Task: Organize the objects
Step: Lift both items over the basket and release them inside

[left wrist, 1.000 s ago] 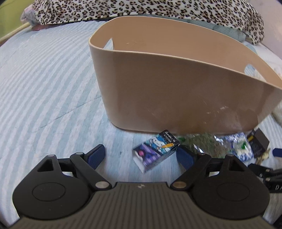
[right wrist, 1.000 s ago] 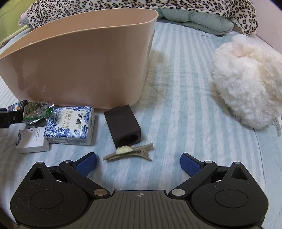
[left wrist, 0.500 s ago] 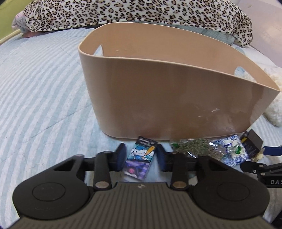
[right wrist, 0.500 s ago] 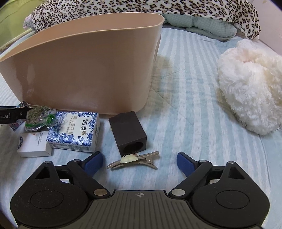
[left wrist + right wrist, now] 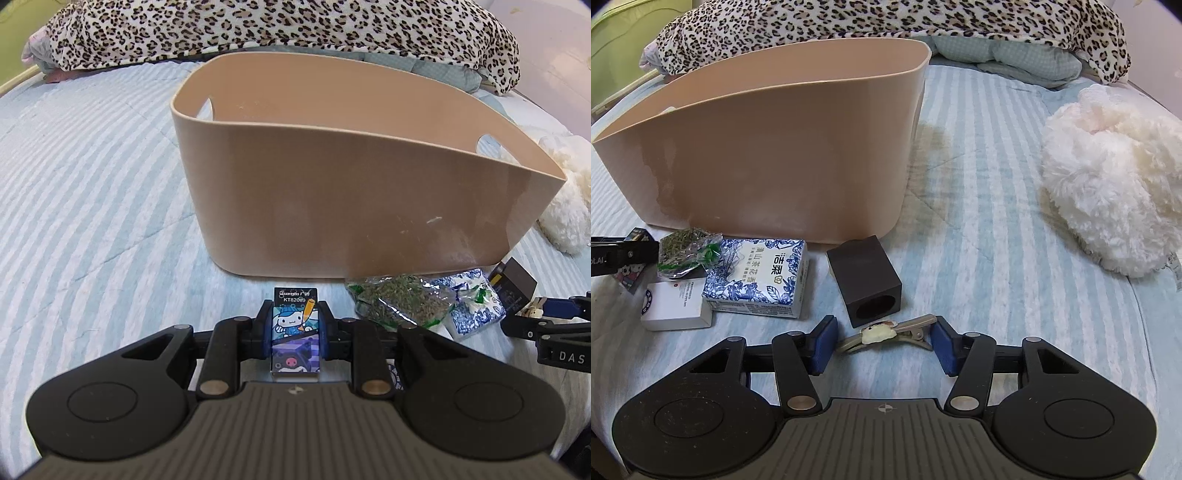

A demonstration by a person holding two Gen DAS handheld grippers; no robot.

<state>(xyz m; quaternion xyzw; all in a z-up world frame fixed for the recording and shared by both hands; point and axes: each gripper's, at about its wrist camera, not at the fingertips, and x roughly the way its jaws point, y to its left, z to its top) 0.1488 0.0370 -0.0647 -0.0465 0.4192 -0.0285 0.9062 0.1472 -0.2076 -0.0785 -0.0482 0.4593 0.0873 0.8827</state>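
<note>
1. Between your left gripper's blue pads sits one small rectangular cartoon-printed box, clamped on its two long sides; its long axis runs straight ahead, and the black end printed "KT82089" points at the bin.
2. Your right gripper stands part open around one slim metal hair clip with a cream charm; the clip lies crosswise between the pads, its ends just beside them, and you cannot tell whether they touch.
3. Just past the clip you have one dark cube-shaped block with a round hole, one blue-and-white floral tissue pack, one white flat box and one clear bag of green dried leaves, all on the blue-striped quilt.
4. Beyond them stands one tall beige plastic bin with two handle slots.
5. Off to your right lies one fluffy white plush.
</note>
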